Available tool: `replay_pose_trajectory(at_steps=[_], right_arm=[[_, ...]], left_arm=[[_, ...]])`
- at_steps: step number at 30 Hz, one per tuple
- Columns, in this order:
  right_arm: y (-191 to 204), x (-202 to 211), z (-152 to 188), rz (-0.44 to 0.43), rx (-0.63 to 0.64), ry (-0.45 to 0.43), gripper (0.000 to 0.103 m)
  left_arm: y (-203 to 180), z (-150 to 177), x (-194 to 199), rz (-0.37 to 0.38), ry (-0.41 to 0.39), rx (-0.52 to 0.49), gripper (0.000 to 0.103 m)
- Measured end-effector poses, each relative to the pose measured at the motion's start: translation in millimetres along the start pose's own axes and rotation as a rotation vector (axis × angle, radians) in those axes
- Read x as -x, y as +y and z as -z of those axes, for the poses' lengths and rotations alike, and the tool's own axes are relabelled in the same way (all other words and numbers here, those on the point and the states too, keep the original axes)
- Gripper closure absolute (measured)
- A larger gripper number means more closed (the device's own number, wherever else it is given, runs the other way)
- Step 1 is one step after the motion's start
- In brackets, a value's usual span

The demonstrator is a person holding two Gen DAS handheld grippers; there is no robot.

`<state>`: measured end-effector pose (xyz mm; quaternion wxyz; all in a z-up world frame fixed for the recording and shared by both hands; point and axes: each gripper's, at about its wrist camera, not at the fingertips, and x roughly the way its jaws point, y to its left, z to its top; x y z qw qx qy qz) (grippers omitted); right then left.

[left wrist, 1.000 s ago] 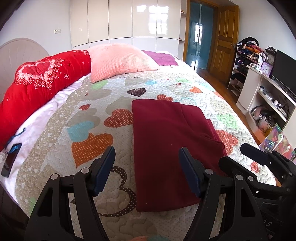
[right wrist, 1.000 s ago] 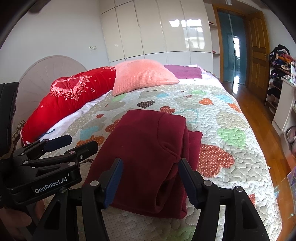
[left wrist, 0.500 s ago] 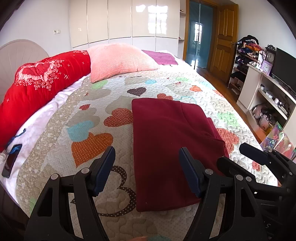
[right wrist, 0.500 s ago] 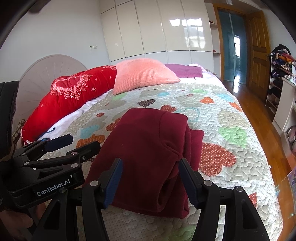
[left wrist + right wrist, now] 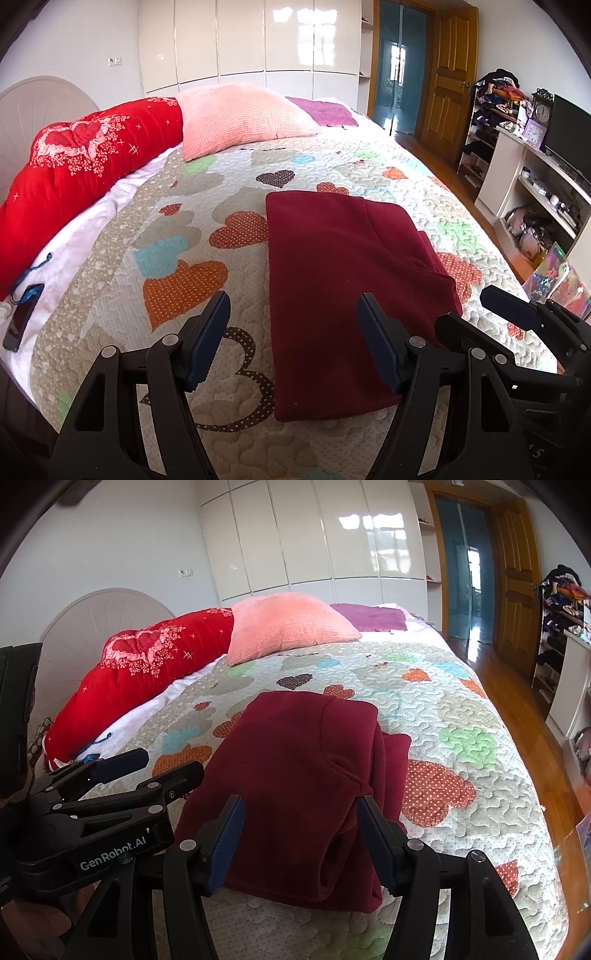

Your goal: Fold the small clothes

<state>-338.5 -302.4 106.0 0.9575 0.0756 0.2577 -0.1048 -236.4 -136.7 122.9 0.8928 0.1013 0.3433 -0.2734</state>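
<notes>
Folded maroon garment on quilt, both grippers' fingers apart, seemingly empty, near edge.

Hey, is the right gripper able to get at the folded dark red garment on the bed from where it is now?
Probably yes. The right gripper stands open just above the near edge of the dark red garment, with nothing between them. The left gripper sits off to the side, clear of that path.
</notes>
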Motion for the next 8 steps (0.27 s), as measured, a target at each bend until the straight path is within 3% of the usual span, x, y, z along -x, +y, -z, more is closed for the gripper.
replay_pose_trajectory(at_steps=[8], right_arm=[[-3.8,-1.6,0.2,0.000,0.000,-0.001,0.042]], left_arm=[[20.9,-0.5,-3.4,-0.020,-0.026,0.034,0.032]])
